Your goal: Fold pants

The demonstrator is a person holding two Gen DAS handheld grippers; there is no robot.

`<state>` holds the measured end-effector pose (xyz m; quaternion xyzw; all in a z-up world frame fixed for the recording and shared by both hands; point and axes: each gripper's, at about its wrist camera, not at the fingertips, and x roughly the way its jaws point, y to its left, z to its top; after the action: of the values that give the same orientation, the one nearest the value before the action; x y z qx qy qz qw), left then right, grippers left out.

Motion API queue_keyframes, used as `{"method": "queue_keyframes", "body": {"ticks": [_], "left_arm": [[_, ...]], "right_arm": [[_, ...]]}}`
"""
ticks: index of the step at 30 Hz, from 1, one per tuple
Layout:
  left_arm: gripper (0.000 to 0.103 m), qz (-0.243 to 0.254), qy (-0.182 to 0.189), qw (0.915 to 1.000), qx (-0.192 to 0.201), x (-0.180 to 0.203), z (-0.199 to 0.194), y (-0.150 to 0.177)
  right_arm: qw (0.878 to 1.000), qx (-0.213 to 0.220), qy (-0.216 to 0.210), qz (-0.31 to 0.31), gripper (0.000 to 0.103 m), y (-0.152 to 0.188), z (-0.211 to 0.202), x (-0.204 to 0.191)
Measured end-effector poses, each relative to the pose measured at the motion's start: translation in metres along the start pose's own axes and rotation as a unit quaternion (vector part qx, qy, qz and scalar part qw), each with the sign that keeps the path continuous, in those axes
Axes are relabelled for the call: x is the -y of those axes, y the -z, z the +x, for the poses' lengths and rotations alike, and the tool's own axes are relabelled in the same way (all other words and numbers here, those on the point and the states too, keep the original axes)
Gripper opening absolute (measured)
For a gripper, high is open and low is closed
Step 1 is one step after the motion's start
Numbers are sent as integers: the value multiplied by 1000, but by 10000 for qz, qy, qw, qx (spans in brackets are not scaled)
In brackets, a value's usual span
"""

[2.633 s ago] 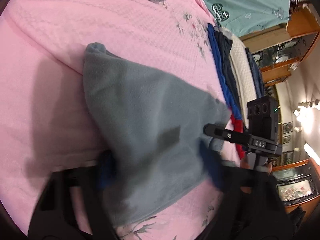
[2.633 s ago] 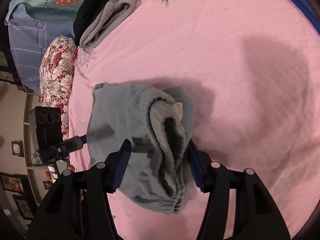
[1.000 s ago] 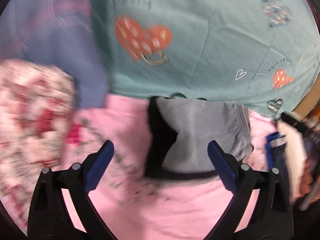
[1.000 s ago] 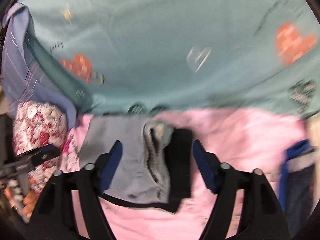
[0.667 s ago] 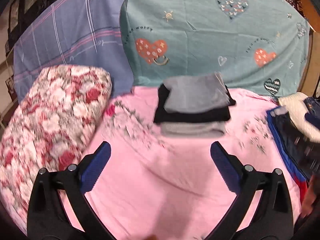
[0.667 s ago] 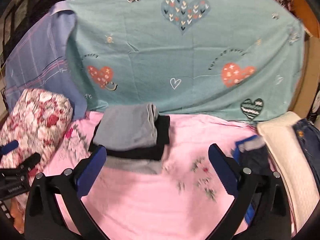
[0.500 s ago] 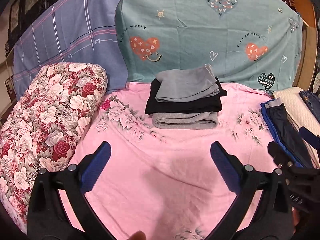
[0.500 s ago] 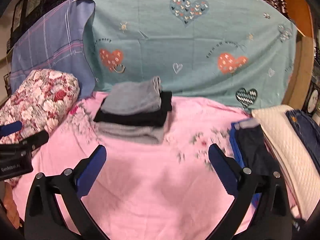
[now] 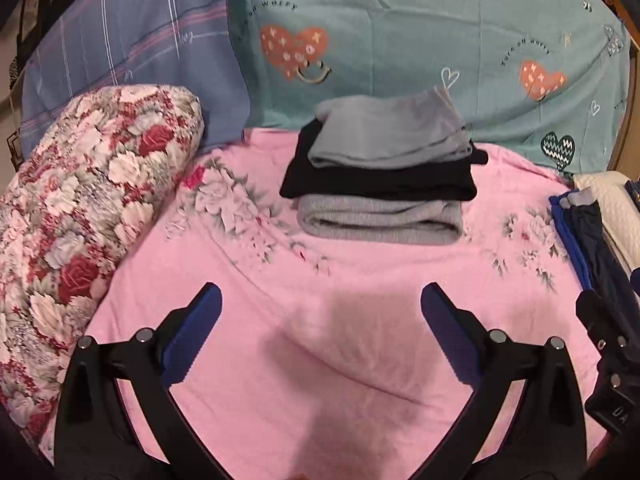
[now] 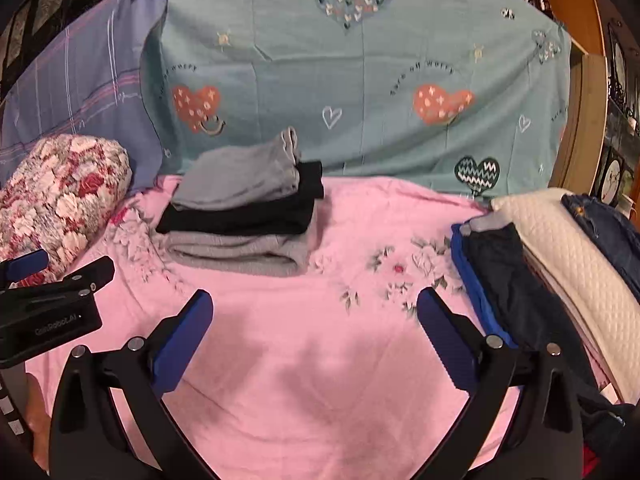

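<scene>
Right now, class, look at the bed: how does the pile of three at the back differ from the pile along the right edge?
The back pile is folded into short bundles, grey over black over grey; the right pile lies long and flat, in blue, navy, cream and denim. The back pile stands against the teal sheet; the right pile runs along the bed's edge. Both rest on the pink cover.

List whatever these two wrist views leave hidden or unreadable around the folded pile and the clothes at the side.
- Lower layers of the folded stack: both views, only their front edges show under the grey-blue pants.
- Side pile: right wrist view, cut off by the frame edge and hand-held gripper.
- Pillowcase lettering: too small to read.
</scene>
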<state>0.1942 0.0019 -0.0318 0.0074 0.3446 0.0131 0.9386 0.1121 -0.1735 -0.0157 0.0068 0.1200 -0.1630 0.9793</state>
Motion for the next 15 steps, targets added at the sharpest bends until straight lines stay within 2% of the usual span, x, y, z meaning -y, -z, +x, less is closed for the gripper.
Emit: {"method": "queue_keyframes", "body": {"ticks": [6,15], "left_arm": [[101,189,-110,9997,52,7,9,12],[101,165,-66,9998,64,6,8,14]], "right_arm": [[9996,-244,126,76,102,14,19,3],[9990,-419,166,0,102,22,29,-1]]}}
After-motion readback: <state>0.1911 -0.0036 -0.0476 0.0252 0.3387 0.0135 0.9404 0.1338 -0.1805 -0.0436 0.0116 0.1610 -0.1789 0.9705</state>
